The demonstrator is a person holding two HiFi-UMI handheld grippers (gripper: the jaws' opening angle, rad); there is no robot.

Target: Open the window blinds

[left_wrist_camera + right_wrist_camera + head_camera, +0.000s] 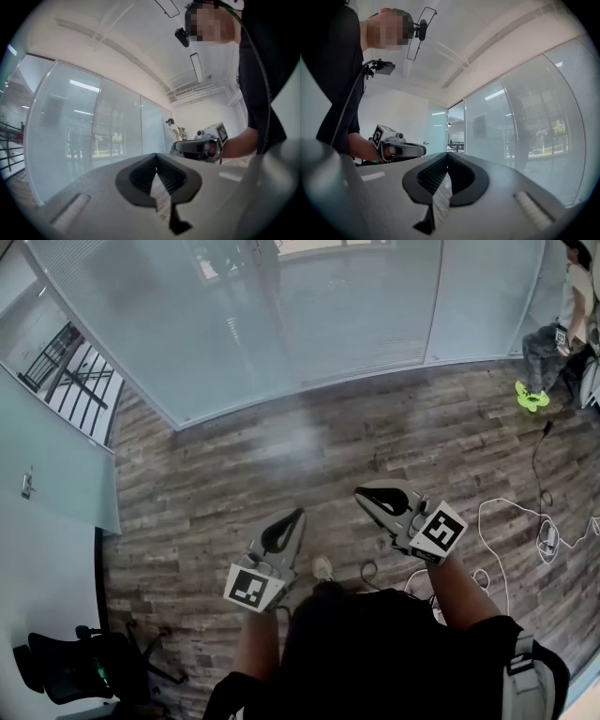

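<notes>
window blinds (361, 329): thin pale horizontal slats | floor (281, 474): grey-brown wood planks

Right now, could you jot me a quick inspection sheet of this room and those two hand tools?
Surface: wooden floor.
Job's things: blinds behind the glass wall, slats closed.
Clutter: black office chair at lower left.
Grippers: left gripper and right gripper, fingers shut, holding nothing, away from the glass.
Cables: white cable and black cable loose on the floor at right.
Surroundings: seated person in the far corner; railing beyond the glass.
</notes>
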